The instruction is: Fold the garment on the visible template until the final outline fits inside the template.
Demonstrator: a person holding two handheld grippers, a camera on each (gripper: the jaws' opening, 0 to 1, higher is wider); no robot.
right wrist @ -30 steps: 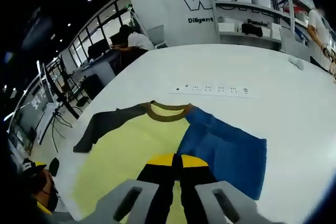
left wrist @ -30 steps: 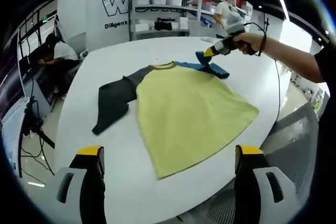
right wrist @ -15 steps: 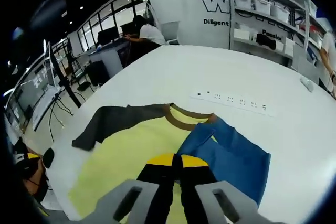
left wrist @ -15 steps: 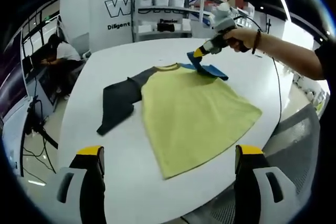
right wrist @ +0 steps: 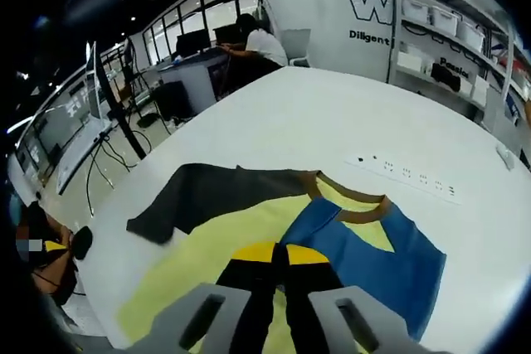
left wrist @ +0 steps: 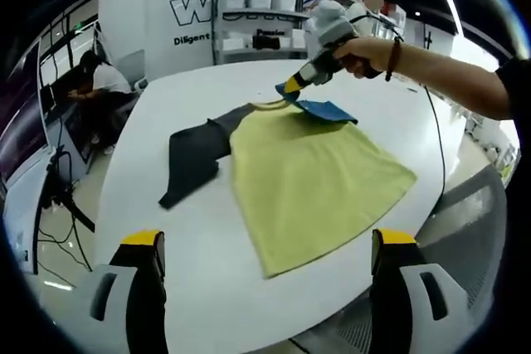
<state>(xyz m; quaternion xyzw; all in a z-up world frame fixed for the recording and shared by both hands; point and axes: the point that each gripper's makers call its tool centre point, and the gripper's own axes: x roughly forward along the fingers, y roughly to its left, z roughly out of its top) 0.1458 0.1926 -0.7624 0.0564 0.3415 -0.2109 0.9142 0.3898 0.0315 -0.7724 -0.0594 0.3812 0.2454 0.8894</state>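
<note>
— Across the room, what do you see?

— Shelving point(left wrist: 253, 18) with white bins against a white wall with dark lettering, and a person seated at a desk point(left wrist: 95, 89) off to one side. The work surface is a big white table point(left wrist: 207, 279), rounded at its near edge.

— Anything hard to make out?

— A template outline: I cannot pick one out on the white top. A row of small dark marks point(right wrist: 406, 173) lies beyond the collar, too small to read.

— Where's the garment?

— The shirt point(left wrist: 311, 176) lies flat on the table, yellow body, dark grey sleeve point(left wrist: 195, 151) spread out sideways. Its blue sleeve point(right wrist: 365, 250) is doubled back over the yellow near the collar.

— And the grippers?

— The right gripper point(right wrist: 280, 256) is clenched on the blue sleeve (jaws pressed together, fabric at the tips). The left gripper point(left wrist: 265, 246) hangs released, jaws wide apart, above the table's near edge.
</note>
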